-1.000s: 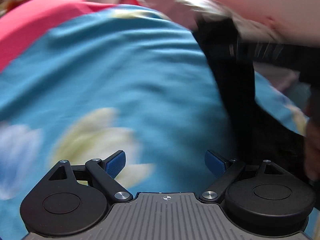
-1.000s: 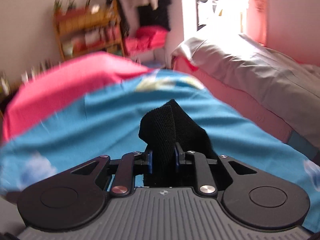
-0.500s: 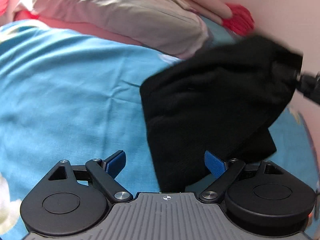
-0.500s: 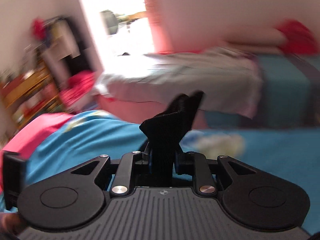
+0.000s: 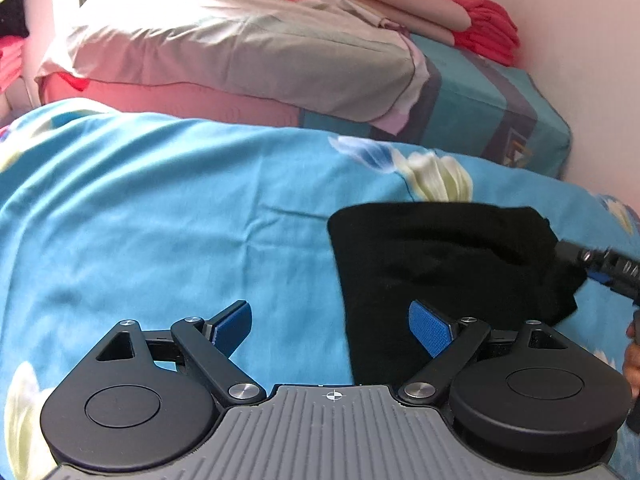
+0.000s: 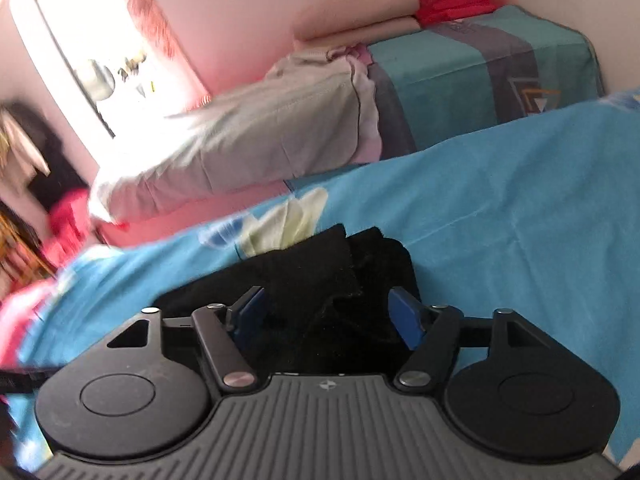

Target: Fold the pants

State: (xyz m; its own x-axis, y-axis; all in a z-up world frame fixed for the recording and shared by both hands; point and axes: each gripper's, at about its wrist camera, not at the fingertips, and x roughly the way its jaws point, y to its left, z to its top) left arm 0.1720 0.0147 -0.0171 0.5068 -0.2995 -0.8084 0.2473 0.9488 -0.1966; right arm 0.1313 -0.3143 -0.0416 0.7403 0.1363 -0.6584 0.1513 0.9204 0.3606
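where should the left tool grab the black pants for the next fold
Probably the near left corner of the black pants, approached from the bedspread side. That edge lies flat, straight and exposed. The left tool is open just beside it, while the right tool, also open, sits over the bunched far end.

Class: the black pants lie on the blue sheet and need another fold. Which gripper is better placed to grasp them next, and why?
Probably the right gripper: its open fingers straddle the bunched pants. The left gripper, also open, hangs mostly over bare sheet, the pants' edge under its right finger only.
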